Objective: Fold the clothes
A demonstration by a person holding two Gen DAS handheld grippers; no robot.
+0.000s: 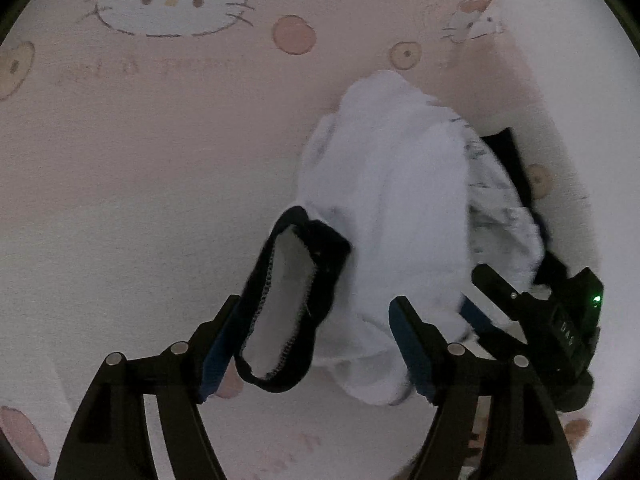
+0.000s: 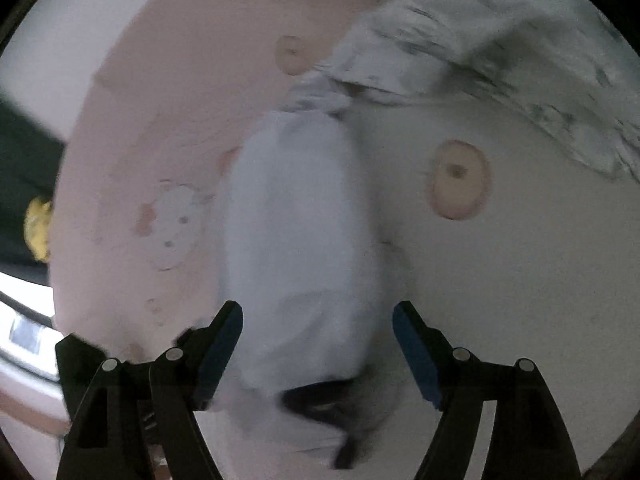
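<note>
**White garment bunched between two open grippers**

Much is hard to read. The right wrist view is smeared with blur, so the white garment (image 2: 296, 240) shows there only as a pale lump with no clear hem, and the dark shape (image 2: 320, 400) at its near end cannot be identified. A printed cloth (image 2: 500, 52) far ahead and to the right is cut off by the lens rim. In the left wrist view the garment's far-right side hides most of a black object (image 1: 516, 160) behind it, and its near edge passes behind the right finger.

The left gripper (image 1: 316, 344) is open, jaws wide apart, gripping nothing. The garment (image 1: 392, 208) lies just ahead and slightly right, crumpled on the pink sheet (image 1: 160, 160); its black collar (image 1: 288, 312) sits between the jaws, close beside the left finger, though whether it touches is unclear. The right gripper (image 1: 500, 300) appears at the garment's right edge.

The right gripper (image 2: 318, 344) is also open, the garment lying between and ahead of its jaws.

To the left of the left gripper the sheet is bare and flat; ahead right of the right gripper there is likewise open sheet. The sheet's edge shows far left in the right wrist view.
</note>
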